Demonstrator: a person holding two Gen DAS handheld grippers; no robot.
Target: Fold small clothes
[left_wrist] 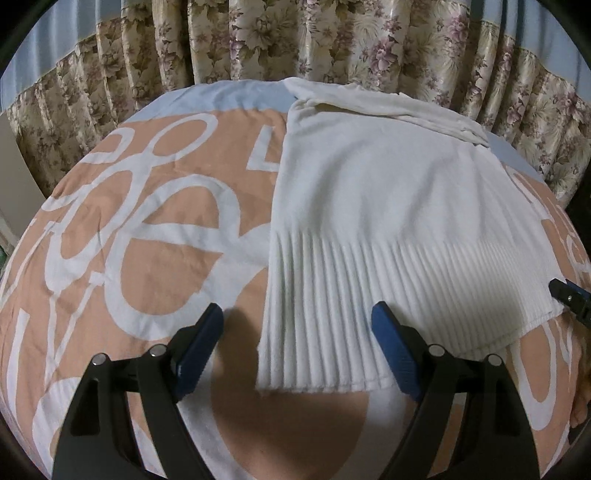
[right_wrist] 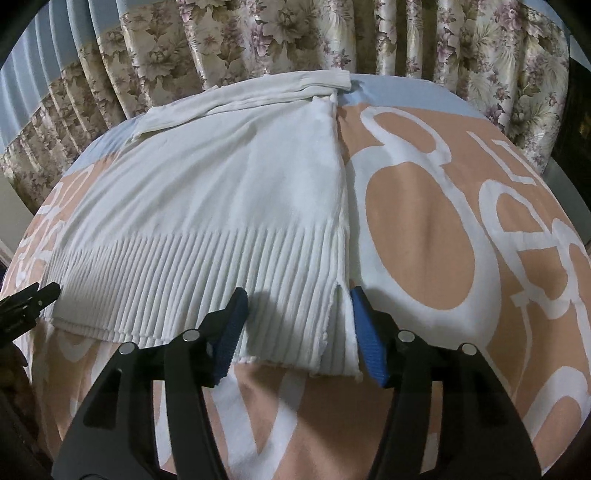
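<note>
Left wrist view: a white knitted sweater [left_wrist: 373,206] lies flat on a bed cover [left_wrist: 155,236] printed in peach with large white letters, its ribbed hem toward the camera and its sleeves folded across the far end. The left gripper [left_wrist: 297,319] hovers over the hem's left corner with its blue-padded fingers [left_wrist: 384,321] spread wide; the corner lies in the gap between them, but the pads do not press on it. At the right edge, the tip of the other gripper shows at the hem's far corner.

Right wrist view: the right gripper [right_wrist: 299,301] sits low over the hem's right corner, where a side slit [right_wrist: 341,291] splits the ribbing. Its fingers [right_wrist: 236,306] stand apart on either side of the corner, and neither pad clamps the cloth. The left gripper's dark tip pokes in at the left edge beside the opposite corner. A flowered curtain [right_wrist: 280,33] hangs behind the bed in both views.
</note>
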